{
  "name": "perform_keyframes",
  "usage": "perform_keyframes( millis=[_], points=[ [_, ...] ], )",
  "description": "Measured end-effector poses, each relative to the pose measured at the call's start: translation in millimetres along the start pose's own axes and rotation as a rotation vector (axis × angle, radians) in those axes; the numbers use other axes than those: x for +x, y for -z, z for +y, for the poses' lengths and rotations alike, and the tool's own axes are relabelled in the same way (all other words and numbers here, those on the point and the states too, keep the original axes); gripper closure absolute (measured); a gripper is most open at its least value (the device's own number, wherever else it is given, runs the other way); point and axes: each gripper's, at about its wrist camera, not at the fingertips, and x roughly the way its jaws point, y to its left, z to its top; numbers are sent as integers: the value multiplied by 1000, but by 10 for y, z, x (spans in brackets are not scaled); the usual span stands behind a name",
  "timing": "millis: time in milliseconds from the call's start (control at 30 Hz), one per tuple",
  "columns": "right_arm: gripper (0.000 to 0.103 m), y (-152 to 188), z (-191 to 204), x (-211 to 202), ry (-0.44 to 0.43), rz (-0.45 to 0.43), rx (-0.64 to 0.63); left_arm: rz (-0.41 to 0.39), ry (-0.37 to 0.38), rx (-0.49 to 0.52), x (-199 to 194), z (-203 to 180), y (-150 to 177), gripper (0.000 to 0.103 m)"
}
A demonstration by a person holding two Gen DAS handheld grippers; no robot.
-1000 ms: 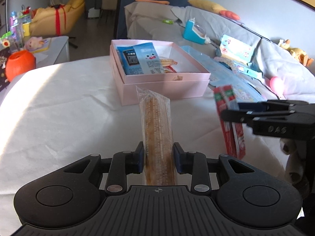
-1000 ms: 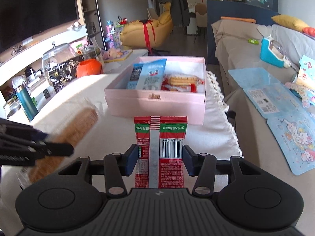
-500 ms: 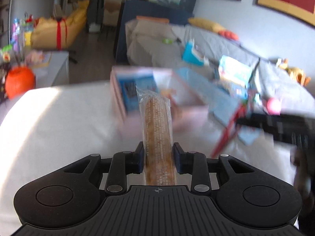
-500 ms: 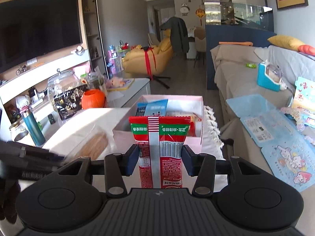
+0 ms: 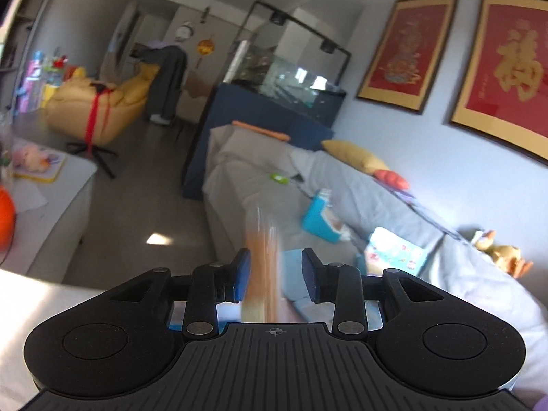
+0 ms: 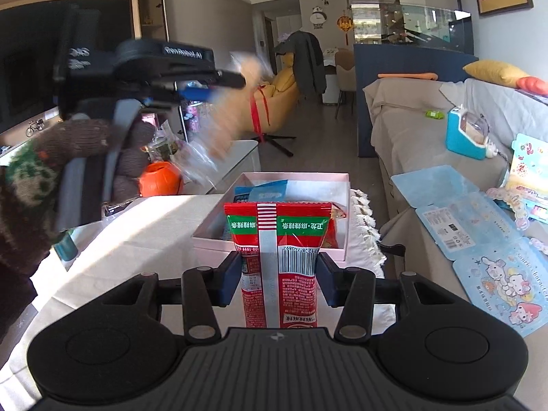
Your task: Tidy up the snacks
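My left gripper (image 5: 275, 279) is raised high and its jaws stand apart; the long brown biscuit pack (image 5: 262, 267) is a blur between them, touching only the left pad. In the right wrist view the left gripper (image 6: 219, 84) is up at the left with the pack (image 6: 236, 102) blurred and hanging below it. My right gripper (image 6: 277, 279) is shut on a red snack packet (image 6: 279, 260), held upright above the table. The pink box (image 6: 274, 250) stands behind it with blue packets (image 6: 263, 190) inside.
An orange round object (image 6: 159, 178) sits at the table's far left edge. A grey sofa (image 6: 411, 130) with a blue toy (image 6: 467, 133) and blue sticker sheets (image 6: 479, 233) lies to the right. White tablecloth (image 6: 137, 233) covers the table.
My left gripper swung up and away from the table and its jaws opened; the biscuit pack is slipping out in a blur. My right gripper lifted slightly, still holding the red packet.
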Motion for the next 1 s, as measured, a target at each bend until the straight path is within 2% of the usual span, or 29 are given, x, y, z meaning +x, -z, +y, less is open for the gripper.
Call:
perform_keyframes(
  millis=[67,200,333,433,467,500,533,567,667,833,933,1000],
  points=[
    [56,-40,-24,7,14,-1,-8,20,-31,0,-55,113,135,67],
    [56,-295,-72,-7,24,-34,-13,88,-44,12,-301,328,470,67],
    [56,-769,-87,19,11,-82,-17,152,-38,4,-537,493,746,67],
    [54,-1197,-84,314,-8,-36,3,201,-20,-16,-608,537,881,67],
    [47,-1306,-79,467,-20,-4,-2,216,-20,-19,-629,552,920,67],
    [30,-1394,-78,634,-16,32,2,230,-24,-16,-644,565,955,67],
    [23,-1437,-91,782,6,60,20,244,-34,-1,-682,573,999,67],
    [20,-1438,-97,911,24,86,33,252,-46,19,-728,575,1041,67],
    [20,-1242,-91,1071,26,148,56,262,-101,97,-897,583,1193,67],
    [20,-501,-13,927,10,193,63,319,-209,140,-1084,603,1572,66],
    [19,-8,144,816,26,215,34,350,-219,137,-1097,517,1749,66],
    [18,266,228,773,53,221,19,333,-230,148,-1105,422,1841,63]
  ],
)
